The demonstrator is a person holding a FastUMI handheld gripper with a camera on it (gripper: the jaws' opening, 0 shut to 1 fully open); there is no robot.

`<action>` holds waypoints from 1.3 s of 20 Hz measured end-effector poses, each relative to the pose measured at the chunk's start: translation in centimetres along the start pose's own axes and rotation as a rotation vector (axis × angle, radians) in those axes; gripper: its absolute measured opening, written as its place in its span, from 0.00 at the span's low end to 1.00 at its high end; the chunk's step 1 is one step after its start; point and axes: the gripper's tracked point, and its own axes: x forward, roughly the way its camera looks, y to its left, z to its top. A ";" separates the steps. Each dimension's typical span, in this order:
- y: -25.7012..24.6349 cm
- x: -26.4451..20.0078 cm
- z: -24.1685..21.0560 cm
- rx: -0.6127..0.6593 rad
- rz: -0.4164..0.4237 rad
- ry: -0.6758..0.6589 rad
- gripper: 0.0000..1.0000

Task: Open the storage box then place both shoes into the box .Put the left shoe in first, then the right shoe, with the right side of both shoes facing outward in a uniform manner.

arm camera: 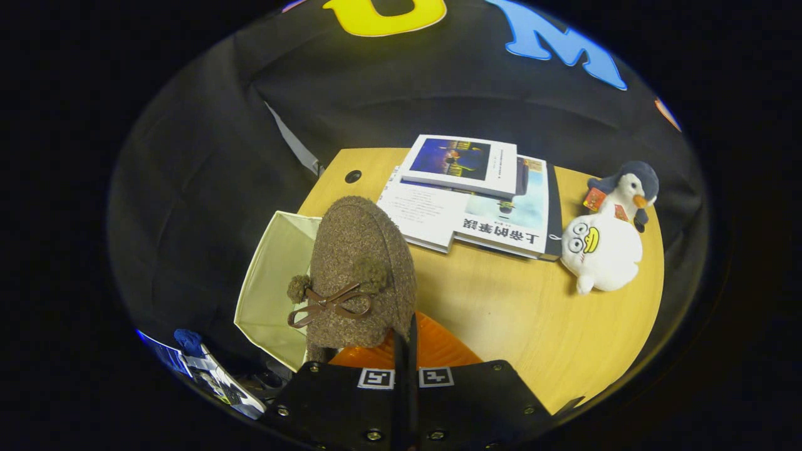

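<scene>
One shoe (360, 272), toe pointing away, apparently gripped.

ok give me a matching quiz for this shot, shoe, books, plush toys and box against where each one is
Things:
1. brown shoe
2. books
3. plush toys
4. storage box

Places:
a. stacked at the table's far side
b. at the table's edge, behind the shoe
c. held up in the claw
d. on the table beside the books

Pairs: 1-c, 2-a, 3-d, 4-b

Wooden table (501, 313), books (476, 200) (stacked), plush toys (604, 247)
</scene>
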 end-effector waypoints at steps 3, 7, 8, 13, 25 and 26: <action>2.5 1.2 0.7 -0.027 0.027 0.013 0.00; 5.6 3.5 1.6 -0.066 0.046 0.040 0.00; 6.5 3.9 1.7 -0.066 0.056 0.047 0.00; 10.4 5.5 2.0 -0.087 0.094 0.080 0.00; 14.8 9.1 2.0 -0.142 0.065 0.106 0.01; 15.1 9.0 2.1 -0.137 0.069 0.101 0.01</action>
